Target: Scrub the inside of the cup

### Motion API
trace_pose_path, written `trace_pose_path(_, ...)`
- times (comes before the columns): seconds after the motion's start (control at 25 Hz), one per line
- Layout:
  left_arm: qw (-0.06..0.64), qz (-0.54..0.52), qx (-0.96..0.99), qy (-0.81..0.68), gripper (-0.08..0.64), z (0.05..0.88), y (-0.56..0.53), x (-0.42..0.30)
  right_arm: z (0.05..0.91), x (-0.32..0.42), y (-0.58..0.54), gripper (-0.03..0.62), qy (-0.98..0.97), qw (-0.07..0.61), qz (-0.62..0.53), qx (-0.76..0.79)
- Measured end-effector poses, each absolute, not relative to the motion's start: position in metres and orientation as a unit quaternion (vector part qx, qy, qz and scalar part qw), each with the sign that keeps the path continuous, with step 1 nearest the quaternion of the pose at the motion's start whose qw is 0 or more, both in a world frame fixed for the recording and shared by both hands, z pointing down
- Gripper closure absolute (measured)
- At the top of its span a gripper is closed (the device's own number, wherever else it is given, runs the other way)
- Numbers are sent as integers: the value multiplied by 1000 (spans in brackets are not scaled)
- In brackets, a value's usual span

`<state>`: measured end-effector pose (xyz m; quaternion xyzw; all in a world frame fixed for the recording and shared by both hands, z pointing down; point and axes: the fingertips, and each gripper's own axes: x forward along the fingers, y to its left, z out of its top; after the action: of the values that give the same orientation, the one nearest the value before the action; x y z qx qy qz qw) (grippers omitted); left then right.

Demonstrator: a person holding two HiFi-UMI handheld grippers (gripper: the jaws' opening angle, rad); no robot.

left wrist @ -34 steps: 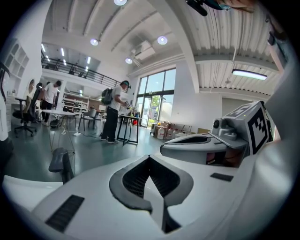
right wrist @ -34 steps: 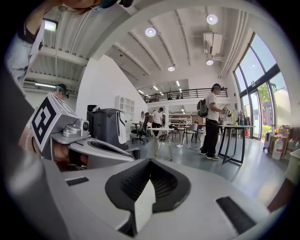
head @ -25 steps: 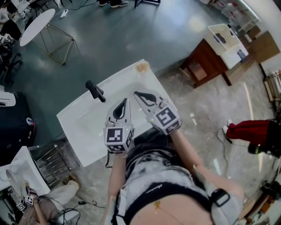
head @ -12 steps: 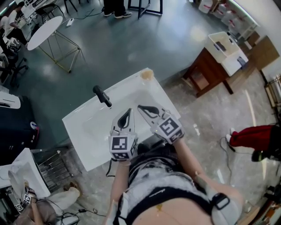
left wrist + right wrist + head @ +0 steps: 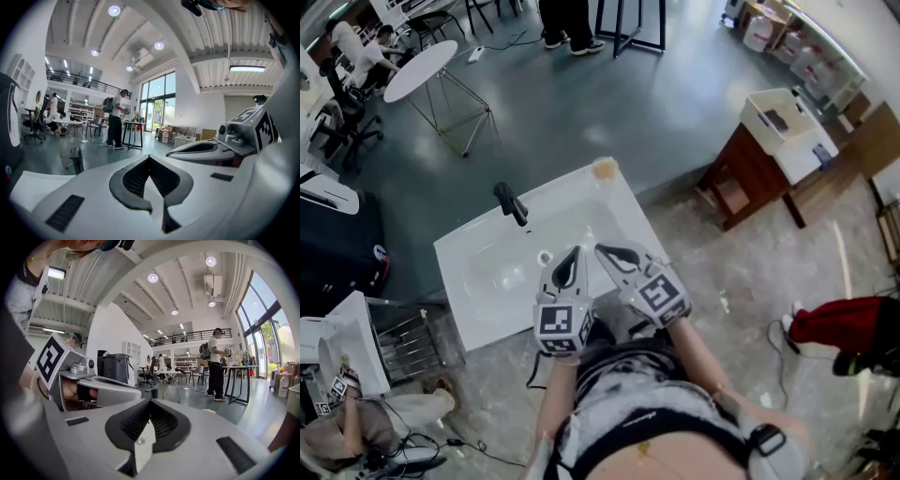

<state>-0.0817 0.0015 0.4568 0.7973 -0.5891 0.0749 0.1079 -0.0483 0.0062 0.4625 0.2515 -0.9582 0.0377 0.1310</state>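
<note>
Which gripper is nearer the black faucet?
Left. In the head view the left gripper is below-right of the black faucet; the right gripper sits farther right, beyond the left.

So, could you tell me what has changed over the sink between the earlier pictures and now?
The left gripper and the right gripper drew back a little toward the person over the white sink, uncovering the drain by the left one's tip. Nothing was taken hold of or let go: both stay shut and empty. The black faucet and the brownish thing on the sink's far corner kept their places.
</note>
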Motion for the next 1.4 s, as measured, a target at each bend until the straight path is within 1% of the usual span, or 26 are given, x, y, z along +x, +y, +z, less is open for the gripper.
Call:
trace_pose_path(0.32, 124, 62, 772, -620, 549, 453, 59, -32, 460, -6, 59, 589, -970, 127, 36, 202)
trace_pose_path(0.76, 120, 56, 740, -659, 549, 442, 126, -8, 453, 25, 114, 589, -974, 104, 67, 188)
trace_pose_path(0.96, 117, 51, 739, -662, 549, 438, 138, -5, 450, 26, 129, 589, -975, 108, 56, 186)
trace_pose_path(1.4, 115, 66, 749, -649, 549, 438, 170, -26, 445, 0, 160, 591, -969, 115, 52, 214)
